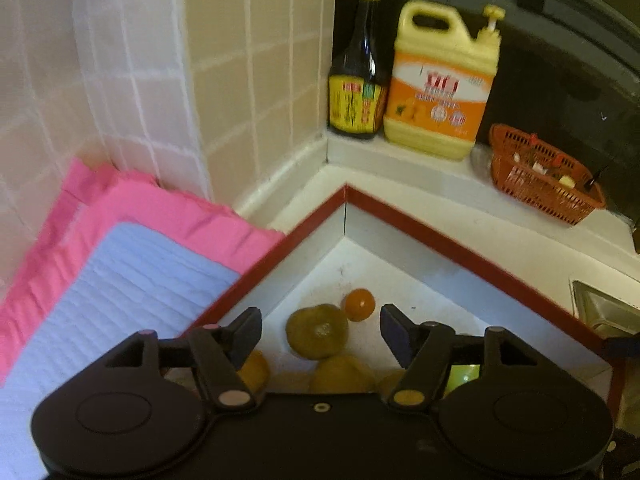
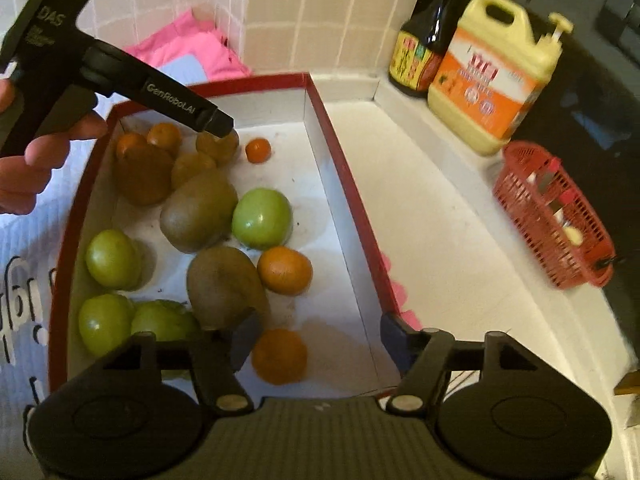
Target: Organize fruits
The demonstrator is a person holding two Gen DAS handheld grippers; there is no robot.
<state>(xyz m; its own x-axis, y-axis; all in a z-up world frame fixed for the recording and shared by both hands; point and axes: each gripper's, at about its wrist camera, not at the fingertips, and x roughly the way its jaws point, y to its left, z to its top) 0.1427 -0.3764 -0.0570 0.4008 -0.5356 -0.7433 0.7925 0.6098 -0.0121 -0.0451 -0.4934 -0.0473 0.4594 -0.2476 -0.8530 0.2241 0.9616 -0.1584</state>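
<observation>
Plainly, the fruits sat loose and mixed in a shallow white cardboard box with a red rim (image 2: 344, 168) on a pale kitchen counter (image 2: 448, 240): green apples (image 2: 262, 218), brown kiwis (image 2: 198, 210) and small orange mandarins (image 2: 285, 270). Rolling looked the likeliest trouble: the round fruits touched one another, so a nudge from a descending finger could scatter the neighbours. The left gripper (image 1: 320, 330) hovered over the far corner with its jaws spread wide, empty, with a dull greenish-yellow citrus fruit (image 1: 317, 332) beneath the gap. The right gripper (image 2: 316, 338) hung at the near end, jaws equally wide and holding nothing, one finger over the box's right wall, a mandarin (image 2: 280, 356) below the gap.
</observation>
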